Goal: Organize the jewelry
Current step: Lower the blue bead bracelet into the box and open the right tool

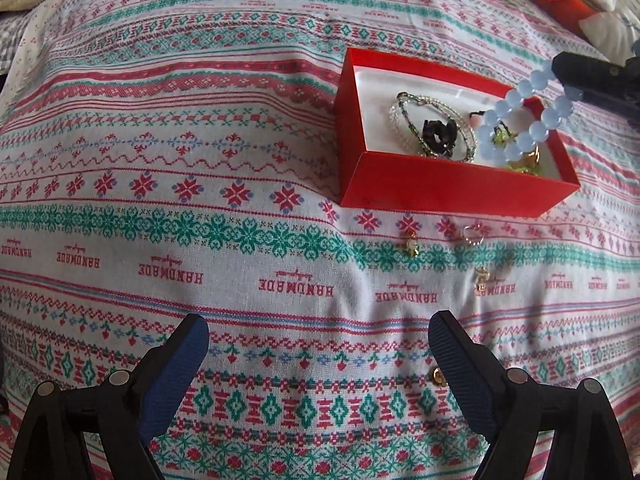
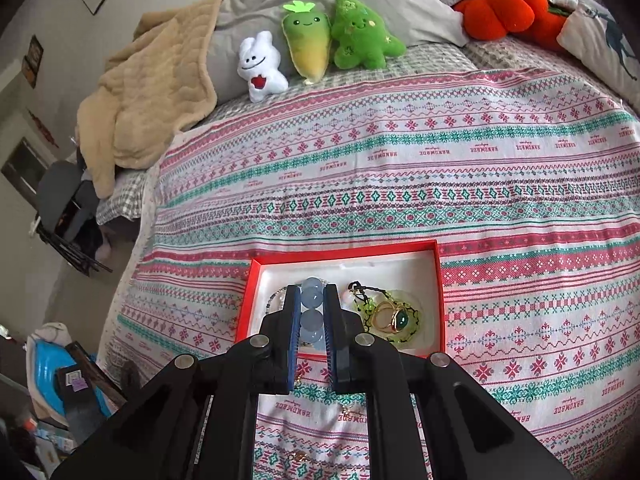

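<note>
A red box with a white lining lies on the patterned cloth; it also shows in the right wrist view. Inside are a clear bead necklace, a black piece, and a green necklace with a gold ring. My right gripper is shut on a pale blue bead bracelet and holds it over the box; the gripper shows in the left wrist view. My left gripper is open and empty above the cloth. Small earrings and a ring lie before the box.
A gold stud lies by my left gripper's right finger. Plush toys, an orange plush, pillows and a beige blanket sit at the bed's far end. The bed's left edge drops to a cluttered floor.
</note>
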